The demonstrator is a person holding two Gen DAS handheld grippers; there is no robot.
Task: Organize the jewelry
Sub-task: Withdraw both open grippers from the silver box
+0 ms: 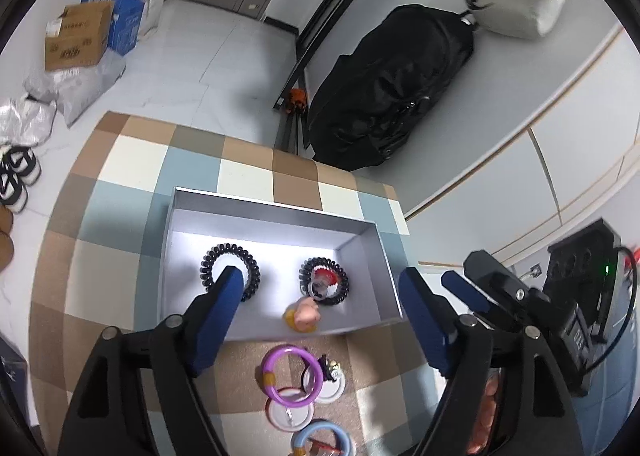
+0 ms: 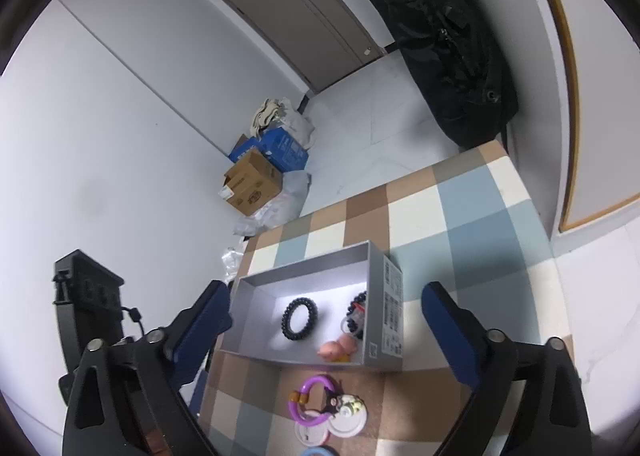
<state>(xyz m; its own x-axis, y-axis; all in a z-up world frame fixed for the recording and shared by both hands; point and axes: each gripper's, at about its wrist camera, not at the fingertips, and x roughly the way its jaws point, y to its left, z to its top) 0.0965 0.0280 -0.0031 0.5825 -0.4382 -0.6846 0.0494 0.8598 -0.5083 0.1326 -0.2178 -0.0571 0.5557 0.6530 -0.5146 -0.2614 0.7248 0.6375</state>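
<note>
While both grippers are hovering over the checkered table (image 1: 120, 215), the left gripper (image 1: 320, 296) is gaping wide with nothing in it, and the right gripper (image 2: 326, 312) is spread even wider, empty too. Two black coil hair ties (image 1: 230, 270) and a pink piece (image 1: 306, 316) are sitting inside the grey box (image 1: 280, 211). A purple bracelet (image 1: 292, 376) is lying on the table just in front of it.

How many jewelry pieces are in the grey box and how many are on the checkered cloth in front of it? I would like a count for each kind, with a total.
Black coil hair ties, in the grey box: 2
Pink and yellow charm, in the box: 1
Purple bangle, on the cloth: 1
Blue bangle, on the cloth: 1
White round discs, on the cloth: 2
Total: 7
</note>
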